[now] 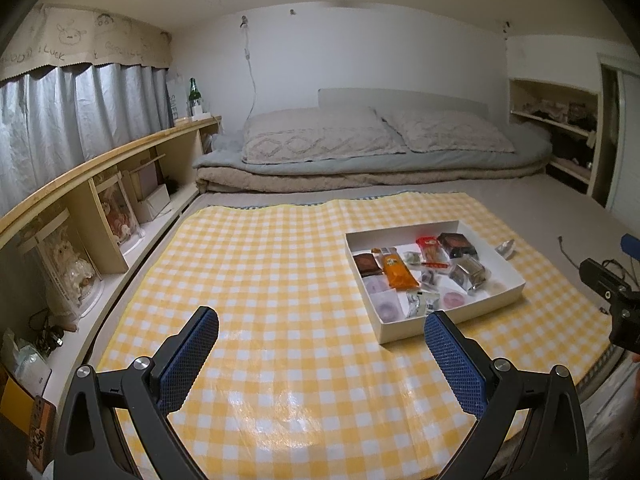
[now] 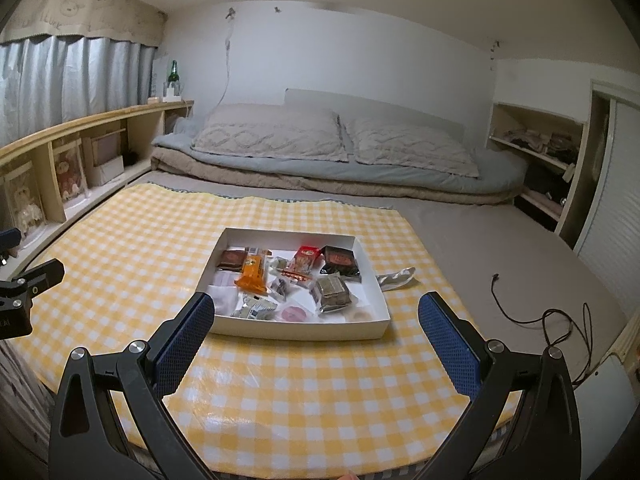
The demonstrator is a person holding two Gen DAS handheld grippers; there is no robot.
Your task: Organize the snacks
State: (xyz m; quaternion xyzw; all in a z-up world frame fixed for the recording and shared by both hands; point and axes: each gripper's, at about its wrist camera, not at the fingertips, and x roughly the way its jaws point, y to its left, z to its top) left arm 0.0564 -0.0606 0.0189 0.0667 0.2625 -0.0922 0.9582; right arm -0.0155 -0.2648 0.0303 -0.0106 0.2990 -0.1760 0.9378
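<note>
Nearest to us, the left gripper (image 1: 321, 328) has its blue-padded jaws spread wide, holding nothing and touching nothing, above a yellow and white checked cloth (image 1: 248, 280). The right gripper (image 2: 316, 314) is spread just as wide and is also empty, hanging over the near edge of the same cloth (image 2: 120, 248).

The cloth is glossy and lies flat on a grey mattress (image 2: 500, 248). On the cloth we see a shallow white box (image 2: 300, 330), just beyond the right gripper's fingertips and ahead and to the right of the left gripper. In the left view the box (image 1: 404, 334) runs with its long axis slanting away to the right.

Inside the box lie wrapped snacks. An orange packet (image 2: 253, 271) lies with its long axis running away from us. A red packet (image 2: 305, 261) lies beside it, further right, and a dark packet (image 2: 340, 261) sits at the far right corner. A clear-wrapped block (image 2: 332, 292) lies nearer. One silver wrapper (image 2: 396, 278) lies outside, just beside the box's right wall, on the cloth.

A black cord (image 2: 536, 312) lies on the mattress to the right. Beyond, we see folded bedding with two pillows (image 2: 272, 136) against a white wall. A wooden shelf (image 2: 100, 118) runs along the left under grey curtains (image 2: 72, 76), with a green bottle (image 2: 173, 72) at its far end.
</note>
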